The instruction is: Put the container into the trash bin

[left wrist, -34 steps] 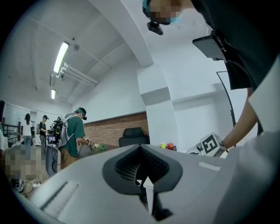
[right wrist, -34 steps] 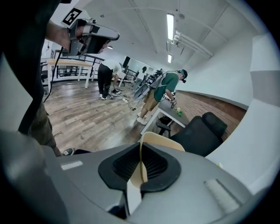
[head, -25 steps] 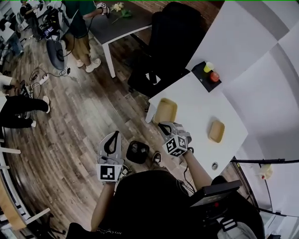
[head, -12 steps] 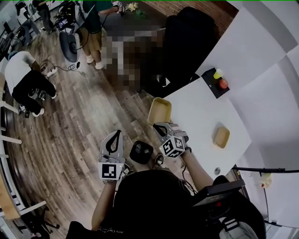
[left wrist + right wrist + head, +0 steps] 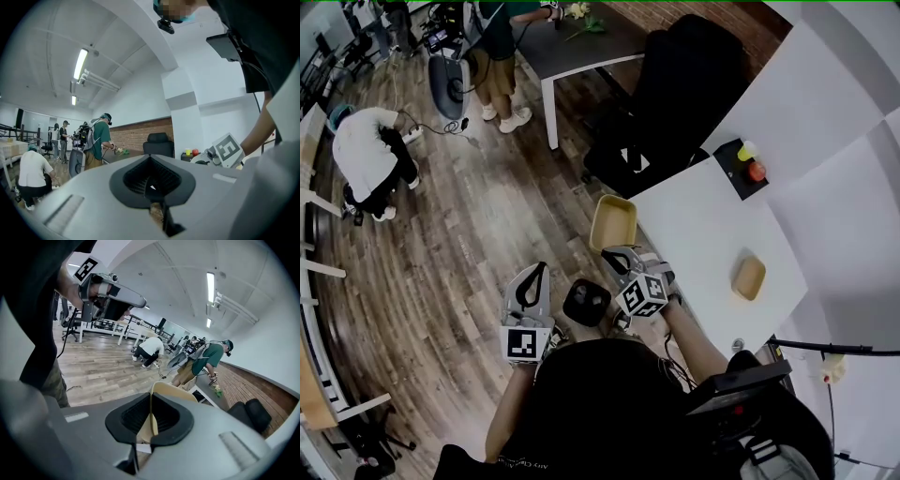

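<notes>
A tan, shallow container (image 5: 613,223) hangs past the edge of the white table (image 5: 703,234), over the wooden floor. My right gripper (image 5: 614,255) is shut on its near rim; in the right gripper view the thin rim (image 5: 151,413) stands upright, pinched between the jaws of my right gripper (image 5: 150,423). A small black trash bin (image 5: 587,302) stands on the floor, low between my two grippers. My left gripper (image 5: 531,275) is left of the bin, shut and holding nothing; in the left gripper view the left gripper (image 5: 152,187) has its jaws together.
A second tan container (image 5: 749,278) lies on the table. A black tray (image 5: 741,169) with a yellow cup and a red item sits at the far corner. A black office chair (image 5: 675,94) stands behind. People (image 5: 370,155) work at the far left near a dark table (image 5: 572,42).
My right gripper has carried the container left, from over the table's corner out over the floor and nearer the bin. The left gripper has shifted a little.
</notes>
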A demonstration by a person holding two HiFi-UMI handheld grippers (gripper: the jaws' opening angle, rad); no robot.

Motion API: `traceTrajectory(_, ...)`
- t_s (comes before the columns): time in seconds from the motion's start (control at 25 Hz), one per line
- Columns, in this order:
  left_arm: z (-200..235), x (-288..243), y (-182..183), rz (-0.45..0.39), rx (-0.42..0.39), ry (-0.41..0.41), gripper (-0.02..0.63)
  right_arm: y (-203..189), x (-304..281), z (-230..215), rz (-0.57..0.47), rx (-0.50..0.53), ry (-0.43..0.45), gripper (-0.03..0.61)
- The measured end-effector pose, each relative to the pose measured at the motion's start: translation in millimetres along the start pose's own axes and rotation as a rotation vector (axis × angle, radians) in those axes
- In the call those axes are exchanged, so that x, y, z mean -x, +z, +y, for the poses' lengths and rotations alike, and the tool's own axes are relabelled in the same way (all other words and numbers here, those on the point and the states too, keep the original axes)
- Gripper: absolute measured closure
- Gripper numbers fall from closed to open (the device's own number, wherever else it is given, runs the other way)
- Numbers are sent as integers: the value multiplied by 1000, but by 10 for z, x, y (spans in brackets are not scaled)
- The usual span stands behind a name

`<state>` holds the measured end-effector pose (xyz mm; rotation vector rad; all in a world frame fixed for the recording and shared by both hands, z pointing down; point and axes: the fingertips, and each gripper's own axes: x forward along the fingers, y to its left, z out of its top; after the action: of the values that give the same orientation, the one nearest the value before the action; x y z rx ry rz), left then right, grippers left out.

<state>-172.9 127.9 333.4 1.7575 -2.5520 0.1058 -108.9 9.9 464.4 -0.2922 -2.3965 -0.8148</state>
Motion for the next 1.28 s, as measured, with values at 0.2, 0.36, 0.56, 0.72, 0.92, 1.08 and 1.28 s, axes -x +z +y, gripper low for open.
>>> traceTrajectory(0.2, 31, 4, -70, 19, -7, 2, 623, 53, -34, 116, -23, 11, 43, 548)
traceTrajectory(0.36, 31, -17, -106, 35, -10, 2, 622, 106, -37, 180, -39, 23, 57, 548)
traceTrajectory(0.56, 1, -60, -130, 12, -3, -2, 622, 137, -38, 211, -52, 24, 69, 548)
traceTrajectory(0.72, -49, -70, -198, 66, 3, -12, 621, 125, -60, 255, -52, 18, 81, 548)
traceTrajectory(0.92, -49, -91, -305, 57, 0, -32, 622, 136, -137, 304, -49, 21, 83, 548)
traceTrajectory(1.08, -59, -78, -330, 55, -12, -48, 622, 170, -156, 386, -51, 15, 88, 548)
traceTrajectory(1.28, -71, -109, -401, 70, -1, -50, 621, 156, -174, 420, -49, -6, 83, 549)
